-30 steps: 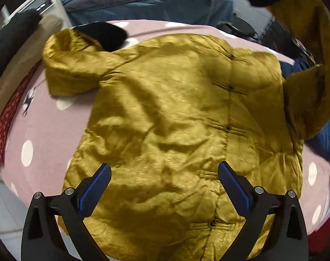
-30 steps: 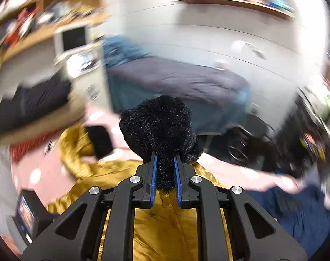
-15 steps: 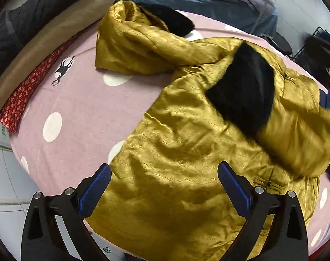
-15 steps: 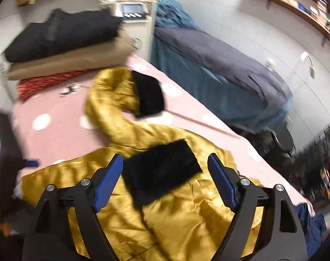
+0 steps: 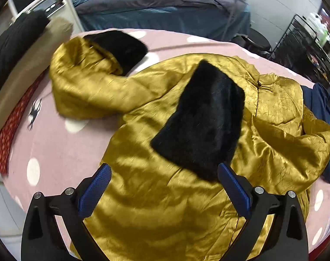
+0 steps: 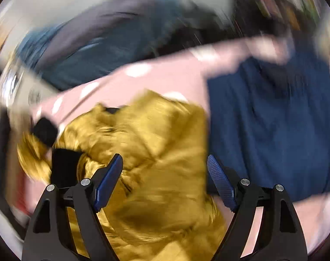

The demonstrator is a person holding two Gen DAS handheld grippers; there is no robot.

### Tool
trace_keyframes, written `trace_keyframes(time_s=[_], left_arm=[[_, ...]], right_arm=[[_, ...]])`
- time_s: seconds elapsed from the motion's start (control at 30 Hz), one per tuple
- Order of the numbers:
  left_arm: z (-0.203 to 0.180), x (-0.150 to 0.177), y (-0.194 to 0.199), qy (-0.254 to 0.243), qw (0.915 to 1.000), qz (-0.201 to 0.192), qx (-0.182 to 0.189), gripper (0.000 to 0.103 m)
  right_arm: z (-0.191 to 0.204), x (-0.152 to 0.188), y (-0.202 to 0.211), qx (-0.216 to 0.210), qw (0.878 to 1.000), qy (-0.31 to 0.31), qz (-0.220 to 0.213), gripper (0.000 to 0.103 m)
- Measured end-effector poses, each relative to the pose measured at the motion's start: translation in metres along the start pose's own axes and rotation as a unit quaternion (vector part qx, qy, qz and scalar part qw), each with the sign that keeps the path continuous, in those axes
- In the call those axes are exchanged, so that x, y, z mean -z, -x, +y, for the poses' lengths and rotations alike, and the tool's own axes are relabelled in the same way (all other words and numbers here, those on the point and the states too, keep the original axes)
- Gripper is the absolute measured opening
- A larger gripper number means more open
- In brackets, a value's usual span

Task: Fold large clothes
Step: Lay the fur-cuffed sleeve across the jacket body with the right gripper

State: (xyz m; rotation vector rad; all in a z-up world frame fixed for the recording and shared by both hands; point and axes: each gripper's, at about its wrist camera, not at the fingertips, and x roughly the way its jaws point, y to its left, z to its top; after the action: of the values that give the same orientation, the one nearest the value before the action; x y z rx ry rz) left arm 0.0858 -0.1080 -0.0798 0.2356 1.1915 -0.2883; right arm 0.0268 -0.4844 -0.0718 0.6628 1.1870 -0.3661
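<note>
- While both grippers hang spread and empty, the gold jacket [image 5: 186, 195] lies flat across the pink dotted bed [image 5: 62, 143], right cuff [image 5: 204, 126] folded onto its chest.
- Its outstretched left sleeve [image 5: 86, 91] points toward the bed's far-left corner, nearer the left gripper [image 5: 165, 189].
- The right gripper [image 6: 165, 180], jaws just opened, hovers over the jacket's right edge.

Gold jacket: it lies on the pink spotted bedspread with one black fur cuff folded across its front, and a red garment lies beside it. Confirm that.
One detail is wrong: the garment beside the gold jacket is dark blue, not red, as the right wrist view shows. The black fur cuff does lie folded across the front, on the pink spotted bedspread.
</note>
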Motion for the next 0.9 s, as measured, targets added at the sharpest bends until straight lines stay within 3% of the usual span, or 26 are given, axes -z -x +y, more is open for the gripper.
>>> trace_keyframes(time_s=[0.07, 0.17, 0.23, 0.33, 0.43, 0.47, 0.5, 0.57, 0.73, 0.83, 0.9], left_arm=[[-0.002, -0.006, -0.002, -0.006, 1.0000, -0.003, -0.005, 0.096], [-0.003, -0.016, -0.002, -0.010, 0.9999, -0.005, -0.010, 0.096], [-0.004, -0.021, -0.001, -0.010, 0.9999, -0.004, -0.010, 0.096], [-0.008, -0.021, -0.001, -0.016, 0.9998, -0.002, -0.010, 0.096], [-0.015, -0.019, -0.005, -0.023, 0.9997, 0.003, -0.007, 0.096], [-0.016, -0.018, -0.006, -0.025, 0.9997, 0.005, -0.006, 0.096], [-0.018, -0.017, -0.007, -0.027, 0.9996, 0.006, -0.005, 0.096], [-0.022, -0.016, -0.010, -0.031, 0.9995, 0.007, -0.005, 0.096], [-0.025, -0.019, -0.020, -0.033, 0.9993, 0.012, -0.008, 0.096], [-0.029, -0.022, -0.041, -0.043, 0.9980, 0.039, -0.027, 0.096], [-0.030, -0.023, -0.048, -0.046, 0.9973, 0.045, -0.036, 0.096]], right_arm=[[-0.036, -0.006, -0.017, -0.039, 0.995, -0.077, 0.046, 0.079], [-0.057, -0.004, -0.039, -0.069, 0.985, -0.133, 0.088, 0.075], [-0.057, -0.001, -0.053, -0.085, 0.978, -0.154, 0.112, 0.075], [-0.042, 0.002, -0.069, -0.071, 0.978, -0.141, 0.139, 0.074], [-0.032, 0.007, -0.072, -0.065, 0.980, -0.126, 0.141, 0.049], [-0.032, 0.008, -0.071, -0.061, 0.981, -0.121, 0.139, 0.029], [-0.034, 0.008, -0.069, -0.055, 0.982, -0.118, 0.134, 0.018], [-0.044, 0.008, -0.056, -0.043, 0.987, -0.118, 0.105, 0.012], [-0.095, 0.006, -0.022, -0.015, 0.987, -0.154, 0.039, 0.010], [-0.124, 0.008, -0.023, -0.008, 0.983, -0.180, 0.047, 0.010], [-0.138, 0.013, -0.019, -0.041, 0.975, -0.213, 0.038, 0.015]])
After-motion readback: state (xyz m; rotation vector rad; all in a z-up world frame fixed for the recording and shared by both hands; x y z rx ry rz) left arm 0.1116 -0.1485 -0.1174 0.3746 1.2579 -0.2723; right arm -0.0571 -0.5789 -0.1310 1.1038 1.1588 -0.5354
